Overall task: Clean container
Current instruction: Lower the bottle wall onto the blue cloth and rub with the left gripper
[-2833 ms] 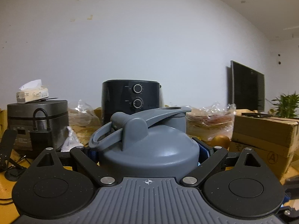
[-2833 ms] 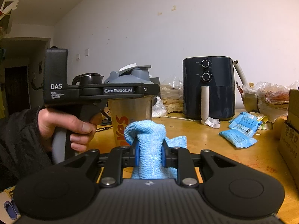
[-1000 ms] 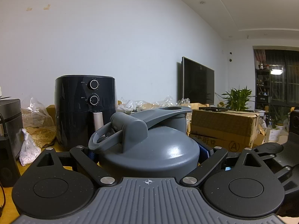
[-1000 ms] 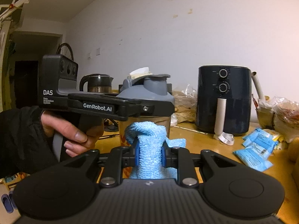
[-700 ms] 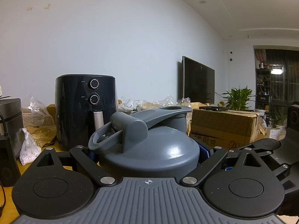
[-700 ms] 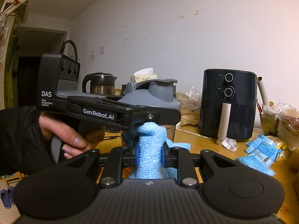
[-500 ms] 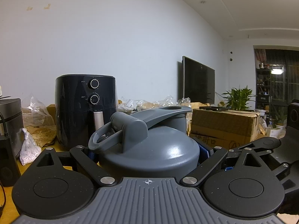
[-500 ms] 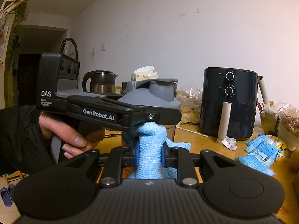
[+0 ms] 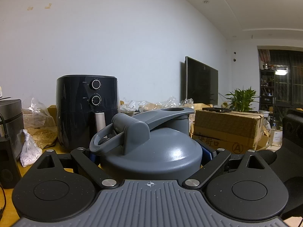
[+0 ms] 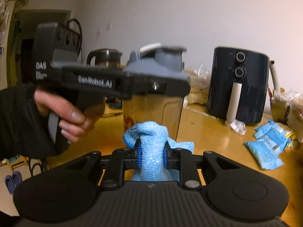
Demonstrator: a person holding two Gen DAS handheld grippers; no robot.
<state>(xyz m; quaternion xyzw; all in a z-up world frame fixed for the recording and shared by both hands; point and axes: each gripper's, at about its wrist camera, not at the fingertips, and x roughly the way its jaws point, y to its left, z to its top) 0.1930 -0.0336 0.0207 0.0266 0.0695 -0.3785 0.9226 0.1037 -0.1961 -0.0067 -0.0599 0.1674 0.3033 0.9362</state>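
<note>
Right tongs (image 10: 151, 156), nearest: the two blue pads (image 10: 138, 156) are pinched together on a bunched light-blue cloth (image 10: 151, 147), which rises above the tips and droops to their right. The jaws have just been closing, with the cloth between them.

Just beyond the cloth stands the container (image 10: 151, 109), a shaker bottle with a clear body and a grey lid (image 10: 157, 66), its spout cap upright; whether the cloth touches the body cannot be told through the blur.

Left tongs (image 9: 151, 152): spread wide and clamped on the container just under its lid (image 9: 151, 151), one blue pad (image 9: 205, 154) pressed against each side. In the right wrist view the same tool crosses ahead and to the left of the right tongs, carried by a hand (image 10: 66, 113) emerging from a dark sleeve (image 10: 17, 123). A carry loop (image 9: 106, 138) curves off the lid's left side, and the flip cap's arm (image 9: 164, 114) slants up to the right.

Beyond the left tongs, on the yellow tabletop (image 10: 214, 132): a black air fryer (image 9: 87, 111) with two dials, ahead and left; a cardboard box (image 9: 227, 130), ahead and right. Blue packets (image 10: 267, 147) lie right of the right tongs; a dark kettle (image 10: 104, 57) stands behind the container.

Farthest: a dark television (image 9: 200, 81) against the white wall and a green plant (image 9: 242, 99) to its right.
</note>
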